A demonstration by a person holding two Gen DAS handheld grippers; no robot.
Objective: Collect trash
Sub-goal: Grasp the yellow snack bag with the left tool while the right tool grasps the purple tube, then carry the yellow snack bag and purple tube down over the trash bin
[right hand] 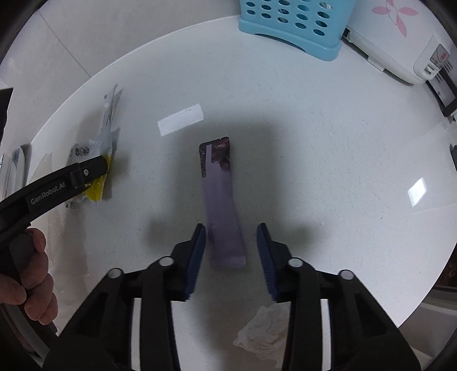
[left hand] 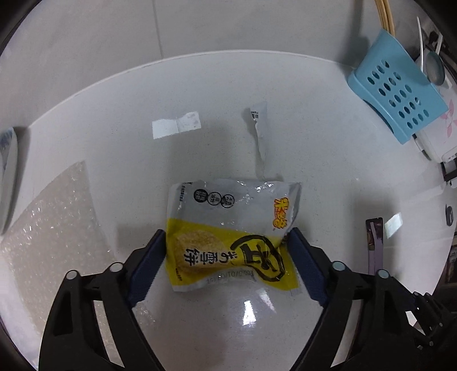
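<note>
A yellow and silver snack wrapper (left hand: 231, 234) lies on the white counter between the fingers of my left gripper (left hand: 227, 237). The jaws are open and stand on either side of it, close to its edges. A torn silver wrapper strip (left hand: 258, 131) lies beyond it. My right gripper (right hand: 230, 232) is open around the near end of a long purple wrapper (right hand: 221, 205) that lies flat on the counter. The snack wrapper (right hand: 94, 188) and the left gripper's finger (right hand: 88, 171) show at the left of the right wrist view. A crumpled white tissue (right hand: 262, 331) lies under my right gripper.
A blue perforated basket (right hand: 291, 25) stands at the back, holding chopsticks (left hand: 385, 14). A white appliance with a pink flower (right hand: 400, 40) is beside it. A clear plastic sheet (left hand: 45, 222) lies at the left. The counter's edge (right hand: 428, 299) curves at the lower right.
</note>
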